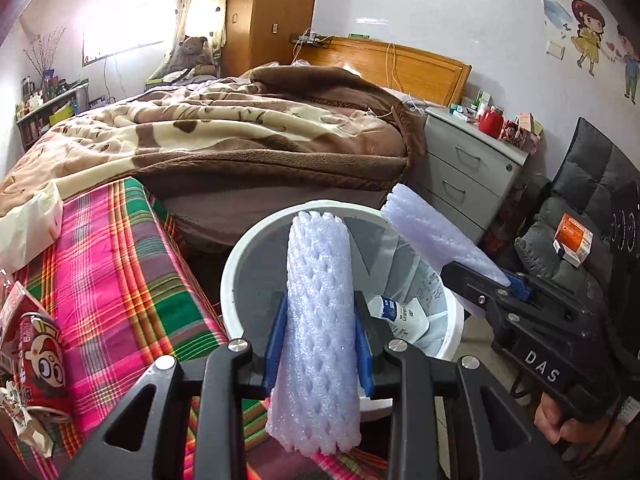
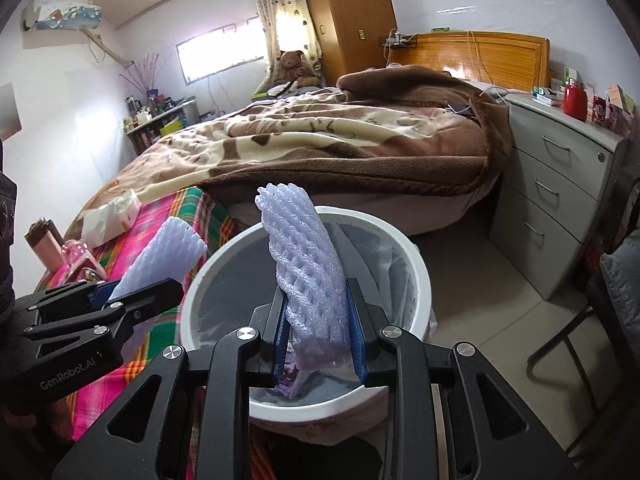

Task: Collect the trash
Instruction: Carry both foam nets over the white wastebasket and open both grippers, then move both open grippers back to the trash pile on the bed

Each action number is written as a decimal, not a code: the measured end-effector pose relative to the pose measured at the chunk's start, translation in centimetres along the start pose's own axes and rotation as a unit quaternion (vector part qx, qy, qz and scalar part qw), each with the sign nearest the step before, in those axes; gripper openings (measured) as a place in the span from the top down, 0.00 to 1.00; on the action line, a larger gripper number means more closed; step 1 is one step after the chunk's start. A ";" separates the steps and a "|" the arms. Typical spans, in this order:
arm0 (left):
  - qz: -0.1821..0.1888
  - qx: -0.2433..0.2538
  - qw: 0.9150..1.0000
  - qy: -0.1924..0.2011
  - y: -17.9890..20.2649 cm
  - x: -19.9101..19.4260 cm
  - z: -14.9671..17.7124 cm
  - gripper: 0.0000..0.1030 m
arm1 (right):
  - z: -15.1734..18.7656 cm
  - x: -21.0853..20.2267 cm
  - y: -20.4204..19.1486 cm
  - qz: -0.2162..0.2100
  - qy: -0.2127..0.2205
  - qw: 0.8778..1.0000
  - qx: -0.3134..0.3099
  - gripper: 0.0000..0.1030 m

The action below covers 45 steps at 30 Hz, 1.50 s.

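My left gripper (image 1: 320,344) is shut on a white foam net sleeve (image 1: 318,320), held upright over the near rim of a white trash bin (image 1: 232,276). My right gripper (image 2: 320,328) is shut on a second foam net sleeve (image 2: 304,264), held over the same bin (image 2: 420,280). The bin has a clear bag liner and holds a white tube (image 1: 404,314) and papers. In the left wrist view the right gripper (image 1: 508,284) and its sleeve (image 1: 432,236) show at the right. In the right wrist view the left gripper (image 2: 132,292) and its sleeve (image 2: 168,256) show at the left.
A table with a pink and green plaid cloth (image 1: 120,280) stands left of the bin, with a red snack packet (image 1: 38,360) and a white bag (image 1: 28,228) on it. A bed with a brown blanket (image 1: 240,132) is behind. A grey drawer cabinet (image 2: 560,200) and a dark chair (image 1: 580,220) stand at the right.
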<state>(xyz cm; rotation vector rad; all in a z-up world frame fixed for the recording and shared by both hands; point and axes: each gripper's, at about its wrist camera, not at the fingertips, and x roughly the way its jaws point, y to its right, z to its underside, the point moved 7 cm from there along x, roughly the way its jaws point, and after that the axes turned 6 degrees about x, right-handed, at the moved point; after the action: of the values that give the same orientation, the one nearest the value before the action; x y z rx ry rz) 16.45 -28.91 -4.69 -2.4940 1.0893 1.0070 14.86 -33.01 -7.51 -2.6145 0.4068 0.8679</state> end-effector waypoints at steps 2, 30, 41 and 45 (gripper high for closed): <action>-0.007 0.004 1.000 0.001 0.1 0.3 -0.1 0.69 | 0.1 0.4 0.3 0.006 -0.007 1.000 -0.001 0.74; -0.016 -0.025 1.000 0.009 -2.4 -1.8 0.4 0.29 | -0.4 0.1 0.8 0.024 -0.009 1.000 0.011 0.47; -0.046 -0.037 0.998 0.028 -4.6 -4.7 1.5 0.29 | -0.2 -0.9 -2.1 -0.002 0.004 1.000 0.002 0.47; -0.052 -0.048 0.997 0.034 -5.8 -5.9 2.2 0.28 | -0.1 -1.1 -3.6 -0.016 0.008 1.000 -0.005 0.43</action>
<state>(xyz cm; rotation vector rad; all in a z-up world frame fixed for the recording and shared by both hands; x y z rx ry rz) 16.65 -20.57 -2.61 -2.6484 0.9397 0.9724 15.39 -29.67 -5.84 -2.6314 0.3663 0.8400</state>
